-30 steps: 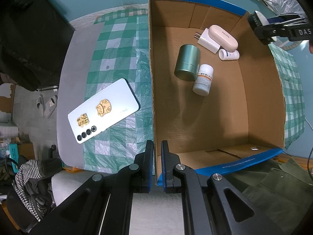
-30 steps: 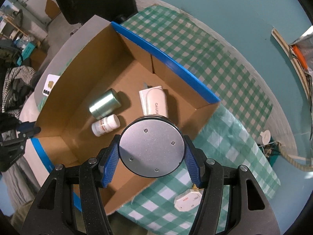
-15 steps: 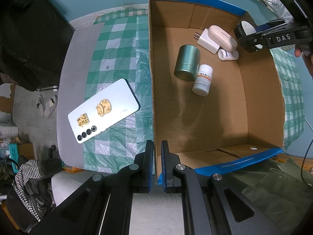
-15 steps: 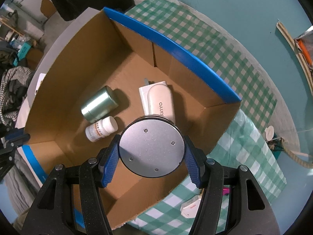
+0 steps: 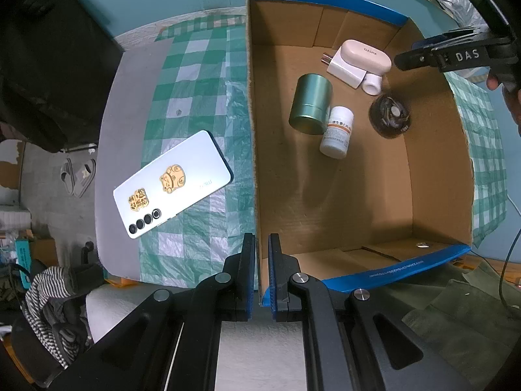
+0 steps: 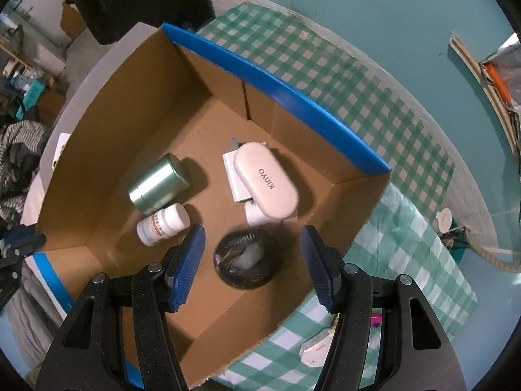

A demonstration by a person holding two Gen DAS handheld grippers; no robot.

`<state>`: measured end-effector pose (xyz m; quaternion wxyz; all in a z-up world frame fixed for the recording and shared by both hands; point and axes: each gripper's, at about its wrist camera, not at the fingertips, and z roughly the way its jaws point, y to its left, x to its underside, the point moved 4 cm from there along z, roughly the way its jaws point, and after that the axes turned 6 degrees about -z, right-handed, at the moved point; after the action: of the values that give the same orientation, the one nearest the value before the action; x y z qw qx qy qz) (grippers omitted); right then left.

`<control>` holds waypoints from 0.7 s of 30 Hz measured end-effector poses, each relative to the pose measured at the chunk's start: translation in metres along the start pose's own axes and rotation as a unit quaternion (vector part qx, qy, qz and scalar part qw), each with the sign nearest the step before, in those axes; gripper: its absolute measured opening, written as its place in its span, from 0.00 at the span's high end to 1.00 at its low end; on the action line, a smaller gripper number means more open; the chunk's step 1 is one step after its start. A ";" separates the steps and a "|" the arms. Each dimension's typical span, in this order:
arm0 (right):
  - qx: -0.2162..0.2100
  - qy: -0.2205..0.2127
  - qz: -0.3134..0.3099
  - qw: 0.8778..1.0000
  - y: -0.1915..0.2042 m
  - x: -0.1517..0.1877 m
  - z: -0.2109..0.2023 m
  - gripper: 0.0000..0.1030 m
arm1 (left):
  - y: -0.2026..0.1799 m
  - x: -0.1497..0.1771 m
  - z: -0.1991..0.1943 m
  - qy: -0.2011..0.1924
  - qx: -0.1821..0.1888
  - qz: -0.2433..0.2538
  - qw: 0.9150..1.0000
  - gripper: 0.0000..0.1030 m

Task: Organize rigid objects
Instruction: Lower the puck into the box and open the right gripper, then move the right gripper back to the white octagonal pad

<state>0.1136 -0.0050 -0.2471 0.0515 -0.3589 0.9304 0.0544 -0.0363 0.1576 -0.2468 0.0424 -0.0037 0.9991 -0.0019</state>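
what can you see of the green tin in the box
The green tin is a short round can, metallic-looking with a pale green sheen and a seam line near one end. It lies on its side on the floor of the cardboard box, closed, its lower side against the white pill bottle. Neither gripper touches it.

left gripper (image 5: 261, 272): points down, jaws clamped on cardboard box (image 5: 252, 150) near-corner wall
right gripper (image 6: 252, 262): points down over box's right side, jaws apart, nothing between pads

Dark round disc (image 6: 245, 262) lies blurred on box floor (image 6: 208, 293).
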 end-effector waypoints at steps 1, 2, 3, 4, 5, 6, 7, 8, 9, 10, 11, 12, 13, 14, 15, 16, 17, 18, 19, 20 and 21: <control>0.001 -0.002 0.002 1.000 -0.001 0.000 -0.003 0.40 | 0.000 0.000 0.000 0.000 0.001 0.000 1.000 0.93; 0.001 -0.004 0.003 1.000 -0.001 0.000 -0.005 0.40 | 0.000 0.000 0.000 0.000 0.002 -0.001 1.000 0.93; 0.001 -0.006 0.004 1.000 -0.001 0.000 -0.007 0.40 | 0.000 0.001 0.000 0.000 0.001 -0.001 1.000 0.93; -0.001 -0.008 0.005 1.000 -0.001 0.000 -0.010 0.40 | 0.000 0.001 0.000 0.000 0.002 0.000 1.000 0.93; -0.002 -0.011 0.006 1.000 -0.001 0.001 -0.013 0.39 | 0.000 0.001 -0.001 0.000 0.001 -0.001 1.000 0.93; -0.003 -0.014 0.007 1.000 -0.002 0.001 -0.015 0.38 | 0.000 0.001 0.000 0.000 0.002 -0.001 1.000 0.93; -0.003 -0.017 0.008 1.000 -0.002 0.002 -0.018 0.37 | 0.000 0.001 -0.001 0.000 0.002 -0.001 1.000 0.93; -0.002 -0.019 0.008 1.000 -0.001 0.002 -0.021 0.37 | 0.000 0.000 -0.001 -0.001 0.002 0.000 1.000 0.93; -0.002 -0.021 0.009 1.000 -0.001 0.003 -0.023 0.37 | 0.001 0.001 0.000 0.000 0.002 -0.001 1.000 0.93; -0.002 -0.022 0.010 1.000 -0.002 0.004 -0.025 0.37 | 0.000 0.000 -0.001 -0.001 0.002 -0.001 1.000 0.93; -0.002 -0.023 0.012 1.000 -0.002 0.005 -0.027 0.37 | 0.000 0.001 -0.001 -0.001 0.002 -0.001 1.000 0.93; -0.002 -0.024 0.014 1.000 -0.003 0.005 -0.029 0.37 | 0.001 0.001 0.000 -0.001 0.002 0.000 1.000 0.93; -0.002 -0.024 0.016 1.000 -0.004 0.007 -0.031 0.37 | 0.001 0.001 -0.001 -0.001 0.002 0.000 1.000 0.93; -0.002 -0.025 0.018 1.000 -0.004 0.008 -0.033 0.37 | 0.001 0.001 -0.001 -0.001 0.002 0.000 1.000 0.93; -0.002 -0.027 0.020 0.999 -0.005 0.009 -0.035 0.37 | 0.001 0.001 -0.001 -0.001 0.002 0.000 1.000 0.93; -0.002 -0.029 0.022 0.999 -0.006 0.010 -0.037 0.37 | 0.001 0.001 -0.001 -0.001 0.002 0.000 1.000 0.93; -0.003 -0.030 0.024 0.999 -0.007 0.011 -0.038 0.37 | 0.001 0.001 -0.001 -0.001 0.002 0.000 1.000 0.93; -0.004 -0.031 0.026 0.999 -0.008 0.012 -0.040 0.37 | 0.001 0.001 -0.001 -0.001 0.002 0.000 1.000 0.93; -0.005 -0.032 0.029 0.999 -0.009 0.014 -0.041 0.37 | 0.001 0.001 -0.001 -0.001 0.002 0.000 1.000 0.93; -0.006 -0.033 0.032 0.999 -0.010 0.016 -0.043 0.37 | 0.001 0.001 -0.001 -0.001 0.002 0.000 1.000 0.93; -0.007 -0.034 0.034 0.999 -0.011 0.018 -0.045 0.37 | 0.001 0.001 -0.001 -0.001 0.002 0.000 1.000 0.93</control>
<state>0.1050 -0.0312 -0.2060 0.0783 -0.3254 0.9393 0.0750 -0.0375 0.1584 -0.2460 0.0434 -0.0032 0.9990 -0.0037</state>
